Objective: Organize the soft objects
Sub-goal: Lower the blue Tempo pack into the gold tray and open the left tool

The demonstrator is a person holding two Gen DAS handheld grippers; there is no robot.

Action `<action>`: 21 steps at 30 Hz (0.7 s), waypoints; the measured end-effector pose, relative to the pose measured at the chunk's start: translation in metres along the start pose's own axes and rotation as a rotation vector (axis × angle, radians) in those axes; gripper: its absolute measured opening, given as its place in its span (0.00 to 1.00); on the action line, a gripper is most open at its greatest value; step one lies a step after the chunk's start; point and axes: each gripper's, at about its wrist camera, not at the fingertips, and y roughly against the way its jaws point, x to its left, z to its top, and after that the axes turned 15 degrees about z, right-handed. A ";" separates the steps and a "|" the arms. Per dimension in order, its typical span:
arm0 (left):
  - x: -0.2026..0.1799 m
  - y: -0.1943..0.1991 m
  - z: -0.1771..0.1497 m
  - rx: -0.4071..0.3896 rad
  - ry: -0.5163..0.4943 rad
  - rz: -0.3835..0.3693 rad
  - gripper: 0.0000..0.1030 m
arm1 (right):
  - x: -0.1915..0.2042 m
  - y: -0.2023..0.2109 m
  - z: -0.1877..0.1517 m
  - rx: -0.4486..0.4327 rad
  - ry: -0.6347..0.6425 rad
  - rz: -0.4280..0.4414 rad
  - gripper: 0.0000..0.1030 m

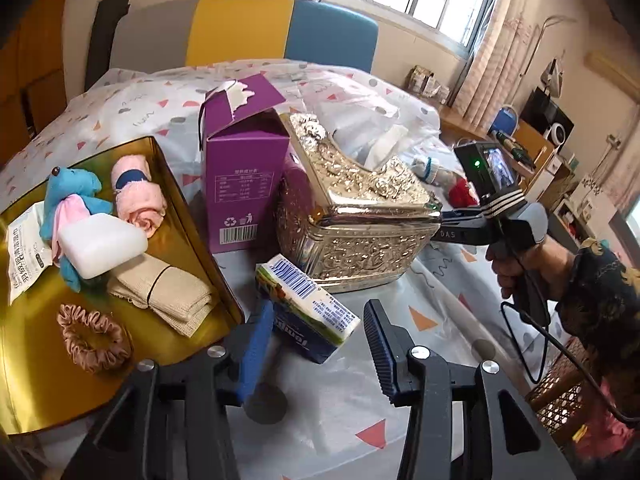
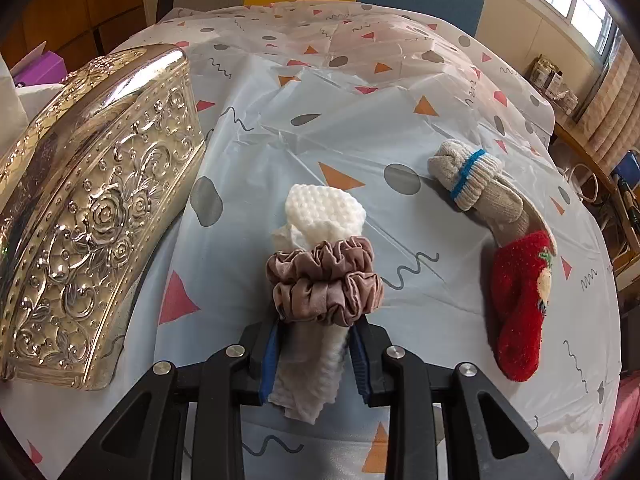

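Soft objects are gathered in the gold tray [image 1: 192, 216] at left; a white cloth [image 2: 320, 216] banded by a scrunchie [image 2: 324, 280] is clamped in the right gripper [image 2: 316, 360] fingers, lower centre. Left gripper [image 1: 316, 356] fingers stand apart, empty. The clamp should be kept firm until the tray is reached.

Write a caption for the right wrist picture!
Fingers squeeze a white cloth wearing a scrunchie.

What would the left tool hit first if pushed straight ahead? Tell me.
Most likely the tissue pack lying between the left tool's open fingers; beyond it stands the ornate gold box. Depth is hard to judge through the fisheye.
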 end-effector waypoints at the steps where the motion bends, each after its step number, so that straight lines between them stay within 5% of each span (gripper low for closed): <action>1: -0.004 -0.003 0.001 0.021 -0.001 0.001 0.46 | 0.000 0.000 0.001 0.001 0.001 -0.002 0.29; 11: -0.039 -0.034 0.021 0.195 -0.047 0.126 0.60 | 0.005 -0.001 0.003 0.018 0.025 -0.020 0.29; 17: -0.054 -0.046 0.017 0.191 -0.128 0.212 0.41 | 0.006 -0.001 0.003 0.030 0.040 -0.023 0.29; 21: -0.040 -0.036 0.006 0.178 -0.099 0.135 0.32 | 0.006 -0.001 0.004 0.040 0.039 -0.017 0.29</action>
